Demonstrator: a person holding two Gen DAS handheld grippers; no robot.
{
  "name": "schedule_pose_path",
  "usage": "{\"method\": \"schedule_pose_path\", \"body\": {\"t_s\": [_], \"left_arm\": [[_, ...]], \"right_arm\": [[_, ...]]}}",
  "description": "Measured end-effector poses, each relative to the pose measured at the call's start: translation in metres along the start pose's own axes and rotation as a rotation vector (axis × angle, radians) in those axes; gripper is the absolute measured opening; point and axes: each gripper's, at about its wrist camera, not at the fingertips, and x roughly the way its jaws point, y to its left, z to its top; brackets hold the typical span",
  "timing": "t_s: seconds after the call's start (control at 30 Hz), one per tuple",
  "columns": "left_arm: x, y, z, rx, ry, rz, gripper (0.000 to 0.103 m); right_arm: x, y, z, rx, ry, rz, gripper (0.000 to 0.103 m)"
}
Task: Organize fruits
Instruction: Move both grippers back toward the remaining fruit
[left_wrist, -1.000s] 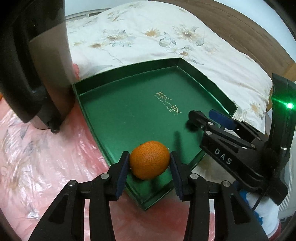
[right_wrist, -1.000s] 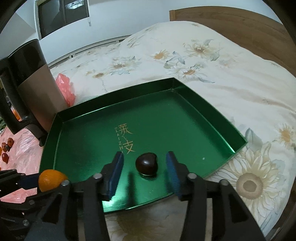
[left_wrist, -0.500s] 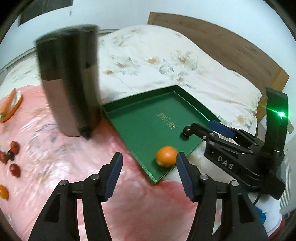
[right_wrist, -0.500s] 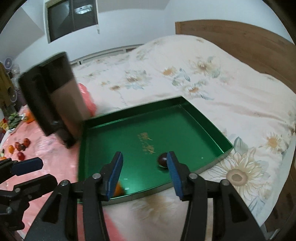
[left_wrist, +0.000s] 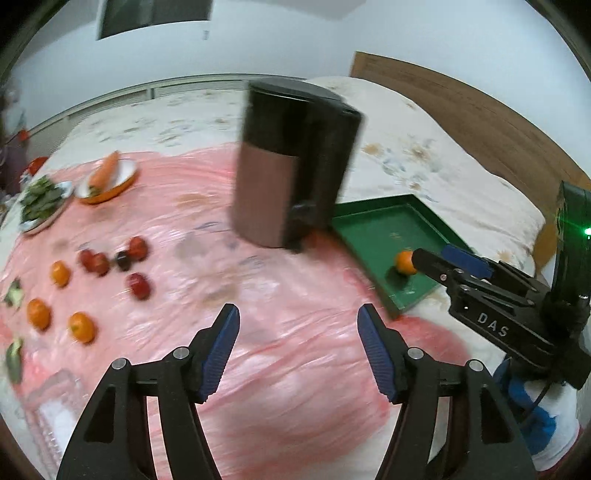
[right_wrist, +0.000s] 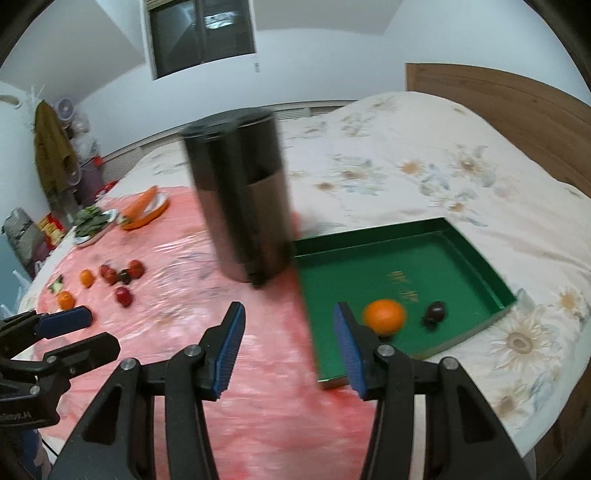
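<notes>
A green tray (right_wrist: 476, 254) lies on the bed at the right and holds an orange (right_wrist: 384, 315) and a dark round fruit (right_wrist: 434, 312). In the left wrist view the same tray (left_wrist: 373, 214) and orange (left_wrist: 402, 262) sit far right. Several loose oranges (left_wrist: 81, 326) and red fruits (left_wrist: 138, 286) lie on the pink sheet at the left. My left gripper (left_wrist: 298, 312) hangs over the pink sheet, its jaws opening with nothing between them. My right gripper (right_wrist: 289, 310) is open and empty, just left of the tray's near corner.
A tall dark cylindrical appliance (right_wrist: 243, 199) stands between the loose fruits and the tray. An orange dish with a carrot (left_wrist: 107, 177) and a plate of greens (left_wrist: 40, 201) sit far left. A wooden headboard (right_wrist: 517, 107) runs behind the floral quilt.
The left gripper let go of the orange, which now lies in the tray. Both grippers drew back and up from the tray and swung left over the pink sheet.
</notes>
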Motion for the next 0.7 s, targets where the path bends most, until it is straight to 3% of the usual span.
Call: {"method": "schedule_pose_path", "body": {"t_s": [0.27,0.7], "left_arm": [[-0.013,0.075,-0.027,-0.094,0.011,0.092,0.061],[-0.027,0.188,-0.066,-0.256,0.033,0.200,0.061]], "right_arm": [[0.012,0.073,-0.003,-0.074,0.019,0.079,0.088],[0.050,0.158,-0.013,-0.160,0.091,0.179,0.088]]}}
